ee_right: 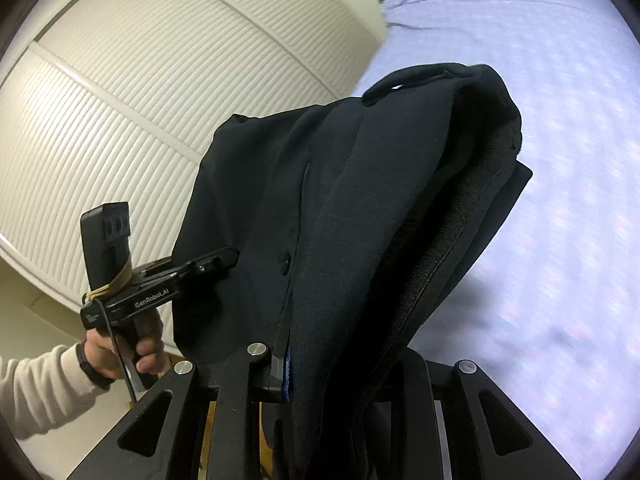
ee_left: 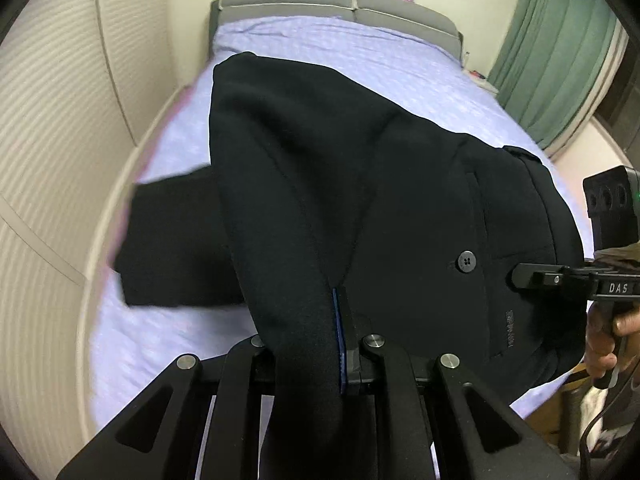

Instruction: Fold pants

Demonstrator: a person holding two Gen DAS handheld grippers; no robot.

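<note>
Black pants (ee_left: 360, 184) hang in the air above a bed, held up between both grippers. My left gripper (ee_left: 316, 344) is shut on a bunched fold of the cloth, with a blue pad showing beside it. In the left wrist view my right gripper (ee_left: 520, 276) bites the cloth near a back-pocket button (ee_left: 466, 261). In the right wrist view the pants (ee_right: 360, 200) drape over my right gripper (ee_right: 320, 372), which is shut on thick layers of fabric. There, my left gripper (ee_right: 230, 258) pinches the pants' left edge, held by a hand (ee_right: 120, 348) in a cream sleeve.
The bed has a lilac sheet (ee_left: 320, 48) and a grey headboard (ee_left: 340, 4). Cream louvred wardrobe doors (ee_left: 52, 120) run along the bed's left side. A green curtain (ee_left: 560, 52) hangs at the far right. Boxes and clutter (ee_left: 560, 412) sit by the bed's near right corner.
</note>
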